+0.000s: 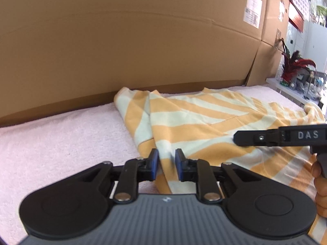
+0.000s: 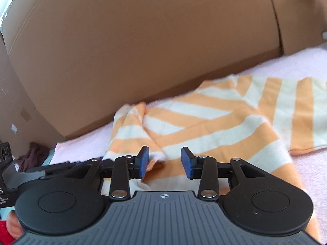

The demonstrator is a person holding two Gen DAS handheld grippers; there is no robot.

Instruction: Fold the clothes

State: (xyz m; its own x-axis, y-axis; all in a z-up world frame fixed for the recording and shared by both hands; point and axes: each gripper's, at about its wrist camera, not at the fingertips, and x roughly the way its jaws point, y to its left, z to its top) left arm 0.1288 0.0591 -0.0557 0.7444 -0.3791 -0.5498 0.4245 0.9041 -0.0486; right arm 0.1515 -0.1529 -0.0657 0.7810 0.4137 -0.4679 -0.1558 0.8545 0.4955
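An orange-and-cream striped garment (image 1: 204, 122) is spread on a pale pink towel-like cover (image 1: 61, 138), close against a wall of brown cardboard boxes (image 1: 143, 40). Its left part is doubled over in a long fold that runs from the far edge toward the camera.

The left gripper (image 1: 166, 164) is seen low over the near end of that fold. Its blue pads (image 1: 154, 163) are parted by a narrow gap, and a strip of the cloth is seen between them; the pads are not seen to press on it (a sliver of fabric shows on each side).

The right gripper (image 2: 164, 160) is held over the near hem of the garment, its jaws apart somewhat wider, with a rumpled cream edge (image 2: 157, 157) lying just beside its left pad and nothing clamped. In the left wrist view its black finger (image 1: 255, 137) is seen reaching in from the right above the stripes, and the fingers of the person's hand (image 1: 320, 183) are seen on its handle.

A white shelf with a red-leaved plant (image 1: 294, 65) is seen at the far right.
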